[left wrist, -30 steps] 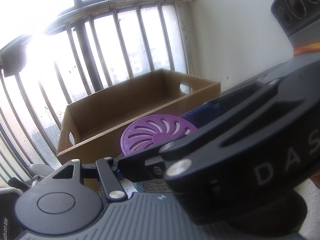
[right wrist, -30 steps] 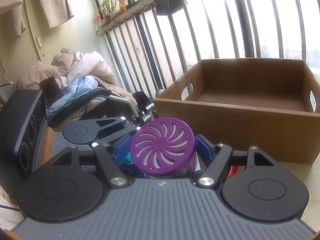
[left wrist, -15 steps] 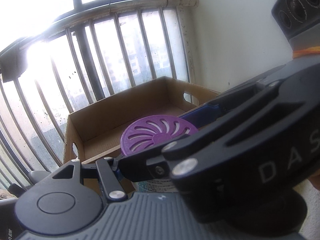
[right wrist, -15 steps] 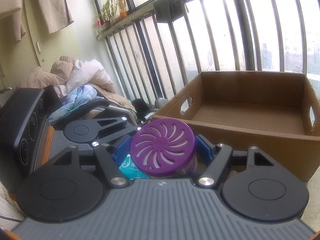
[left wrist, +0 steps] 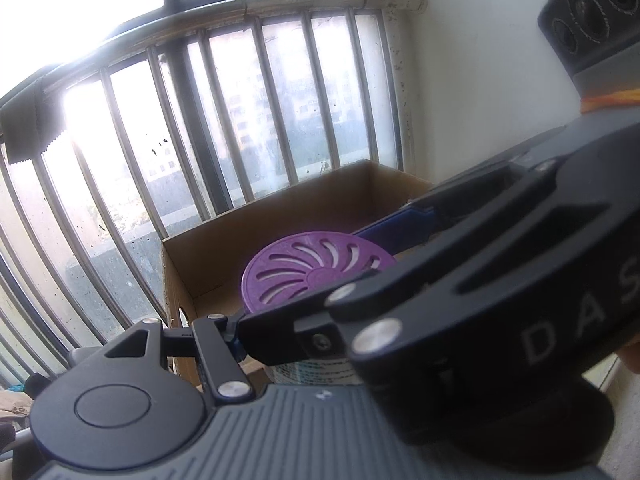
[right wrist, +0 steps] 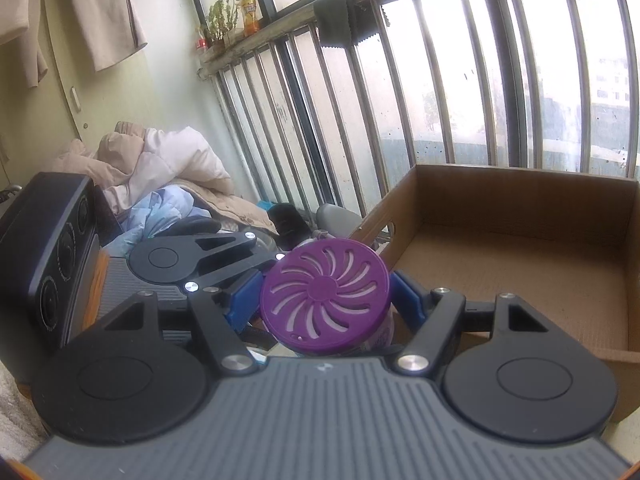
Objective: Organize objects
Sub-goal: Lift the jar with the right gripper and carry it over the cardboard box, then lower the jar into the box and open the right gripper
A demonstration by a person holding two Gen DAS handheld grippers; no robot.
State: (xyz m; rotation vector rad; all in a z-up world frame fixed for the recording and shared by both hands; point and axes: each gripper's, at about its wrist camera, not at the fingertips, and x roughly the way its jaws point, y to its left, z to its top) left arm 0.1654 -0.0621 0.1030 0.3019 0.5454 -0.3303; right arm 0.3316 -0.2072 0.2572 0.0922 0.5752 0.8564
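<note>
A jar with a purple vented lid (right wrist: 325, 295) sits between the blue pads (right wrist: 242, 303) of my right gripper (right wrist: 325, 300), which is shut on it and holds it near the open cardboard box (right wrist: 520, 264). The box floor shows nothing in it. In the left wrist view the same purple-lidded jar (left wrist: 316, 270) shows in front of the box (left wrist: 280, 216), with the right gripper's body (left wrist: 480, 292) crossing over my left gripper. My left gripper's own fingers are mostly hidden behind it; its jaws seem to be at the jar too.
A barred window railing (right wrist: 440, 100) runs behind the box. A pile of clothes and bedding (right wrist: 160, 176) lies at the left. A black speaker-like box (right wrist: 48, 248) stands at the near left. A white wall (left wrist: 480, 80) is right of the box.
Both grippers have risen with the jar and moved closer to the box; I now see more of the box's floor from above.
</note>
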